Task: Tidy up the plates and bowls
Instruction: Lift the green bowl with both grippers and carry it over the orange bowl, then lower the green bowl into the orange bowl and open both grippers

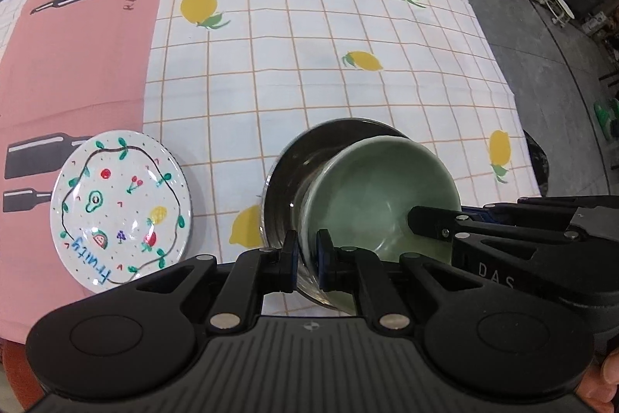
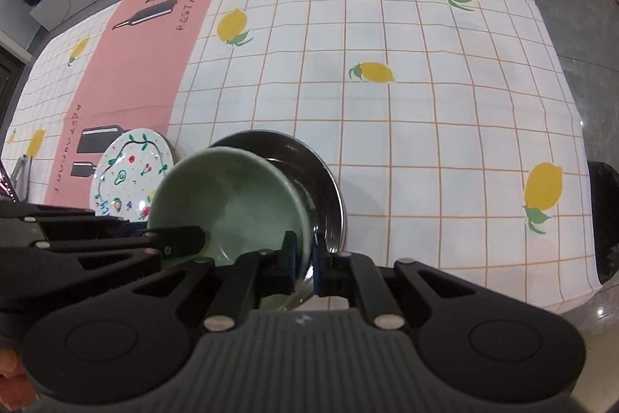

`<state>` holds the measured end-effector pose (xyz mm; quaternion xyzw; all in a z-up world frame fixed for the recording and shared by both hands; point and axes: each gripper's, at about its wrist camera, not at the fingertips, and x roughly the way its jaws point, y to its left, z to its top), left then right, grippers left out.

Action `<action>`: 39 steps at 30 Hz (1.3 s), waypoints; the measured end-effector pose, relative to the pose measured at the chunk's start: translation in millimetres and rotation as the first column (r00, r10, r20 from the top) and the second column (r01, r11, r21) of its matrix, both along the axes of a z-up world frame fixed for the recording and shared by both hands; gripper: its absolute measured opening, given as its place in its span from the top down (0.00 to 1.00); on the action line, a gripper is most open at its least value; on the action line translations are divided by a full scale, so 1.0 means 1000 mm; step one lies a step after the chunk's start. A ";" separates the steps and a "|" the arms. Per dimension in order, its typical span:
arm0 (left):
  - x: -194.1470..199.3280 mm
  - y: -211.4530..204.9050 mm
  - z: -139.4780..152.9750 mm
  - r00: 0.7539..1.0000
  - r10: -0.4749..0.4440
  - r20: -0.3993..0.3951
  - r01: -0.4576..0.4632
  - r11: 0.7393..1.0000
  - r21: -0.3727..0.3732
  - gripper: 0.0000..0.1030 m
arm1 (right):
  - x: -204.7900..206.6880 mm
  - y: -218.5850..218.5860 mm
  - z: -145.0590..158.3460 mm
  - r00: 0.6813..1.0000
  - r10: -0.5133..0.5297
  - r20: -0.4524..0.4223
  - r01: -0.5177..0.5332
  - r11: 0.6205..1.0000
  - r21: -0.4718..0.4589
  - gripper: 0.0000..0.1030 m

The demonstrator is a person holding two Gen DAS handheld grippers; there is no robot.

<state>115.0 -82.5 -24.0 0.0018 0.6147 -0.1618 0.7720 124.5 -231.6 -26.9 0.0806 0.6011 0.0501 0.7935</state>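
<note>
Right now both grippers are clamped on the same stack of two bowls: a pale green glazed ceramic bowl [image 1: 381,188] nested inside a shiny stainless steel bowl [image 1: 288,180]. The left gripper [image 1: 306,260] has its fingers [image 1: 289,250] nearly closed over the near rim, one finger outside the steel wall and the other inside the green bowl, so both walls are pinched together. The right gripper [image 2: 306,258] does the same on the opposite side of the rim, its fingers [image 2: 288,252] almost shut on the two layers. Each gripper shows up in the other's camera, reaching in from the side and down into the green bowl.

The stack is tilted, its mouth turned towards the cameras, and I cannot tell whether its base touches the tabletop [image 1: 348,26] or hangs just above it. It sits over the near part of the white checked tablecloth printed with yellow lemons [image 2: 425,103].

Just to the left of the bowls lies a round white ceramic plate painted with small fruits, green vines and a blue word [image 1: 122,208]. It rests flat, partly on the pink cloth strip printed with black bottles and the word restaurant [image 1: 85,64]. From the left wrist view plate and bowls stand close but apart; from the right wrist view the green bowl overlaps the plate's edge.

A fingertip of the person [image 1: 611,374] shows at the lower right edge.
</note>
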 end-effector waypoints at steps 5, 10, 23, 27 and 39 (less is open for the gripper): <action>-0.006 0.001 -0.008 0.999 0.014 0.047 -0.015 1.000 0.012 0.91 | 0.005 0.005 -0.011 1.000 0.011 -0.009 -0.011 1.000 -0.001 0.95; -0.007 0.003 -0.014 0.999 0.025 0.034 -0.024 1.000 -0.014 0.90 | 0.009 0.008 -0.019 0.999 0.029 -0.015 -0.030 0.999 -0.031 0.95; -0.004 0.007 -0.005 0.998 0.024 0.056 -0.021 0.999 -0.049 0.88 | 0.018 0.010 -0.027 0.998 0.057 -0.010 -0.058 0.996 -0.072 0.94; -0.005 0.013 -0.001 0.996 0.050 0.077 -0.044 0.996 -0.079 0.86 | 0.020 0.013 -0.027 0.997 0.074 -0.008 -0.075 0.993 -0.095 0.94; -0.004 0.030 0.014 0.988 0.073 0.134 -0.057 0.991 -0.122 0.76 | 0.021 0.017 -0.010 0.996 0.082 0.032 -0.078 0.990 -0.116 0.80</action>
